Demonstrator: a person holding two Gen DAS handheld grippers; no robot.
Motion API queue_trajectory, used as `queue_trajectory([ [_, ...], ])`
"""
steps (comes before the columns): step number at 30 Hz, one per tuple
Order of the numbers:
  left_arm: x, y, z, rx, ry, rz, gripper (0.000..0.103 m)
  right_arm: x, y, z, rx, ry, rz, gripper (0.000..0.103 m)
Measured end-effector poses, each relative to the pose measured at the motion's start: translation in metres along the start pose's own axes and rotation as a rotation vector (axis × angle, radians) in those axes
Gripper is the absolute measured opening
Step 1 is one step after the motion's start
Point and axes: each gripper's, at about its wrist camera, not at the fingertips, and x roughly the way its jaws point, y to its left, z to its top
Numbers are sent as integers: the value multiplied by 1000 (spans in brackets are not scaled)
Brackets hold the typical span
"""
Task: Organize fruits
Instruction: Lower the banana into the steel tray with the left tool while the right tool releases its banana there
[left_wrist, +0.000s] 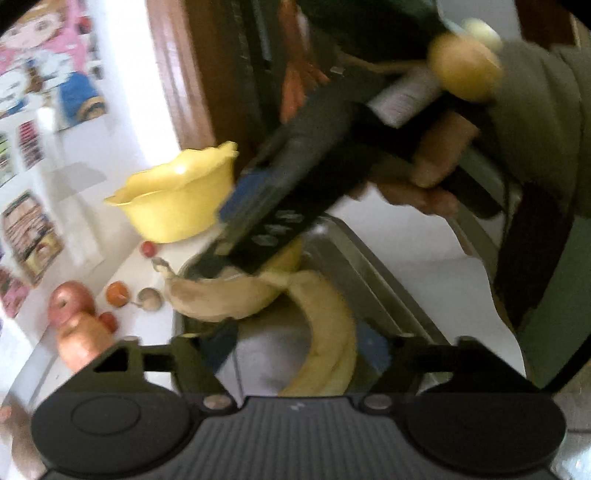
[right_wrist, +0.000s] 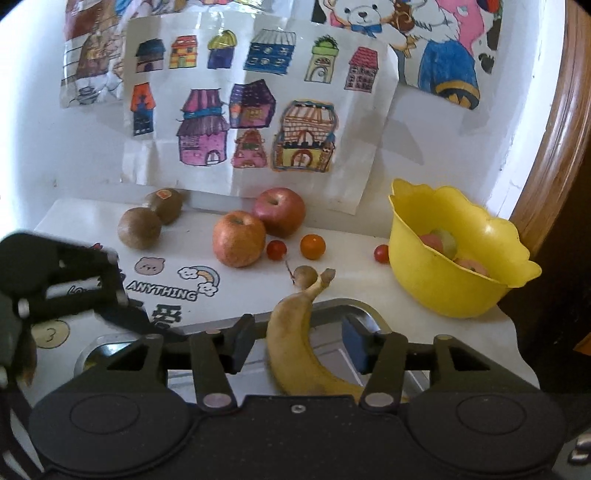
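Observation:
A yellow banana (right_wrist: 299, 347) lies between the fingers of my right gripper (right_wrist: 297, 339), whose jaws stand wide open around it without touching. The banana also shows in the left wrist view (left_wrist: 325, 332), between the open fingers of my left gripper (left_wrist: 295, 350). My right gripper (left_wrist: 288, 221) reaches over the banana in that view. A yellow bowl (right_wrist: 454, 254) holding some fruit stands at the right. Two apples (right_wrist: 240, 238) (right_wrist: 280, 210), two kiwis (right_wrist: 138, 227) (right_wrist: 166, 203), cherry tomatoes (right_wrist: 276, 249) (right_wrist: 381, 254) and a small orange fruit (right_wrist: 312, 246) lie on the white tabletop.
A small brown fruit (right_wrist: 306, 275) lies by the banana's stem. A metal sink rim (right_wrist: 332, 308) runs under the banana. Children's drawings (right_wrist: 255, 107) hang on the wall behind. A wooden frame (right_wrist: 554, 147) stands at the right. The left gripper (right_wrist: 55, 280) shows at the left.

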Motion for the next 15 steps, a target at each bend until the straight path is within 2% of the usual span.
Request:
queue_trajectory([
  [1, -7, 3, -2, -19, -16, 9, 84, -6, 2, -1, 4, -14, -12, 62],
  [3, -19, 7, -5, -48, -42, 21, 87, -18, 7, -4, 21, -44, -41, 76],
  [6, -41, 13, -12, -96, -85, 51, 95, -39, 18, -11, 54, -97, -78, 84],
  [11, -75, 28, -28, -208, -133, 115, 101, -69, 48, -21, 78, -203, -144, 99],
  [15, -96, 39, -37, -277, -155, 162, 103, -88, 71, -26, 97, -275, -205, 102],
])
